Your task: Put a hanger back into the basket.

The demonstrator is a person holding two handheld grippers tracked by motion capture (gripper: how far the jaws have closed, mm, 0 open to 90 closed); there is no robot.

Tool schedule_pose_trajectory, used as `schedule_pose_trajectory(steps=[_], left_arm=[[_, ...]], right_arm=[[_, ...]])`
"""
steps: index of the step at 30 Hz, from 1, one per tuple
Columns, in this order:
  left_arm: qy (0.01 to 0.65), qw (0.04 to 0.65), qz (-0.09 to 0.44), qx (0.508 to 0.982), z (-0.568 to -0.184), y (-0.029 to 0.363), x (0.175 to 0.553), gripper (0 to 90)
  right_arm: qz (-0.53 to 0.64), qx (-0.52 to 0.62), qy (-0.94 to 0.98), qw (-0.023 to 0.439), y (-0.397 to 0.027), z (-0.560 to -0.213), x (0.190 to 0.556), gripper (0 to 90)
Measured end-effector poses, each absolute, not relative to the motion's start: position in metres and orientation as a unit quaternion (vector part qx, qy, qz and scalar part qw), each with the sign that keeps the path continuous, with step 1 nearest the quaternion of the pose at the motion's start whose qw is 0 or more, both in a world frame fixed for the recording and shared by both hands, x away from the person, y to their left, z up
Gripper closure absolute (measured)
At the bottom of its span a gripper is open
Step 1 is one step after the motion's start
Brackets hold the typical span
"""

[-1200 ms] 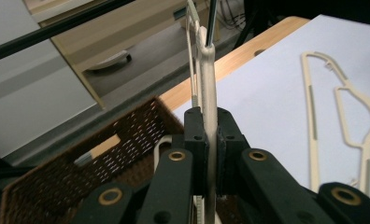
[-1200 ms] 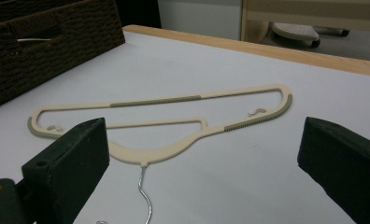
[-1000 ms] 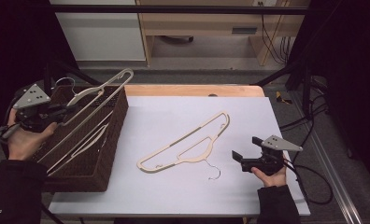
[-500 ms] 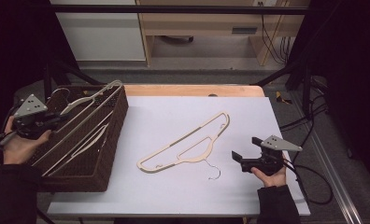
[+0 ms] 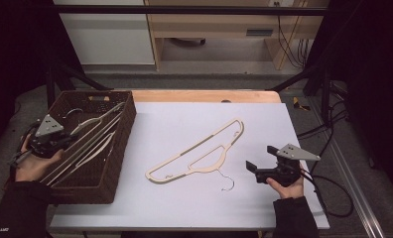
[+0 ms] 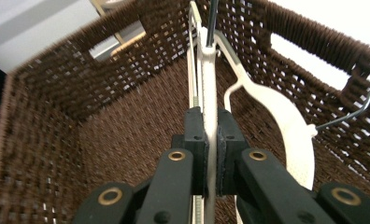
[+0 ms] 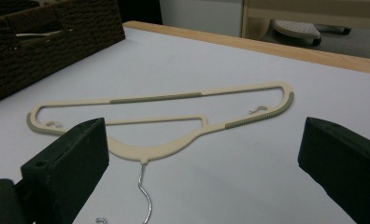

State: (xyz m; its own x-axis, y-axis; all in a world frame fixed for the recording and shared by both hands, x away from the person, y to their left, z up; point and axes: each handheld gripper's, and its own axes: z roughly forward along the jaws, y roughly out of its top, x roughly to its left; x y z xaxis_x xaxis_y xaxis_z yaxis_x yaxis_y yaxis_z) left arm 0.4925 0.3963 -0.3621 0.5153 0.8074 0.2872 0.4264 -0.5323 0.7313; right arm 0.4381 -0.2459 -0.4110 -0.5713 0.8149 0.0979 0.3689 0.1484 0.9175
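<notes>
The left gripper [image 5: 60,141] is clamped on the thin bar of a cream hanger [image 6: 210,88] that reaches ahead of its jaws into the wicker basket [image 5: 116,148] — light, stiff plastic, probably slick, so an edge-on pinch suits it. The second hanger [image 5: 199,154] lies flat on the table [image 5: 294,124] just ahead of the released right gripper [image 5: 258,168]; its ribbed shoulder strips look the surest hold.

High view: fixed above the near edge, facing forward and down across the whole white-topped table [image 5: 194,208]. Left gripper view: very close, aimed down into the dark-brown woven basket [image 6: 80,116] — shared with the high view. Right gripper view: low, nearly level, near the cream plastic hanger with wire hook [image 7: 174,121] — likewise shared.
</notes>
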Motion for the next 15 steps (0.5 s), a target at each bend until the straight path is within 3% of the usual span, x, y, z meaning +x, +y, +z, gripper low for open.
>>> schedule_pose_trajectory(steps=[15], left_arm=[[0.407,0.293,0.234,0.833,-0.378,0.396,0.494,81.7]], right_arm=[[0.508,0.407,0.727,0.218,-0.245,-0.412,0.439,2.3]])
